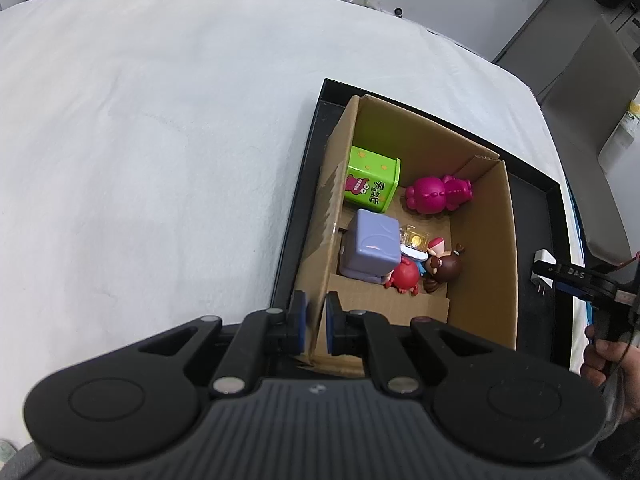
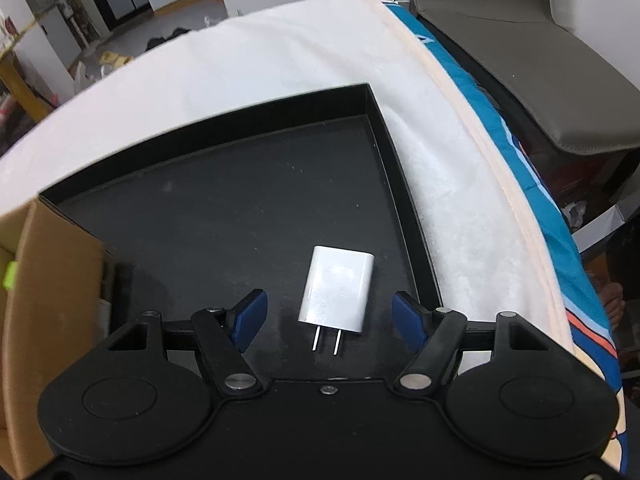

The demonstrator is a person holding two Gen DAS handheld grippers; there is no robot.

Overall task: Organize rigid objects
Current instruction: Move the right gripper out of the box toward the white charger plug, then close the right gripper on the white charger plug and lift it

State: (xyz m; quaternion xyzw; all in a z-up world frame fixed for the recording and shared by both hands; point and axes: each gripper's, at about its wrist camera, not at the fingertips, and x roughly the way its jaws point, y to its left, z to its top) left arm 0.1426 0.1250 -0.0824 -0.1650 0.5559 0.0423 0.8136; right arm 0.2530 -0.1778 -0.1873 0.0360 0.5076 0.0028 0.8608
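Right gripper open, poised over charger lying flat on black tray, prongs toward camera, long axis running away between the pads, neither pad touching. Nearer by far than left gripper, clamped shut on near wall of carton. Farther in, toys resting inside carton, well left of charger. Likely next: close across charger's short sides.

toy figures: 4 | toy boxes: 2 | cardboard box: 1 | black tray: 1 | charger: 1
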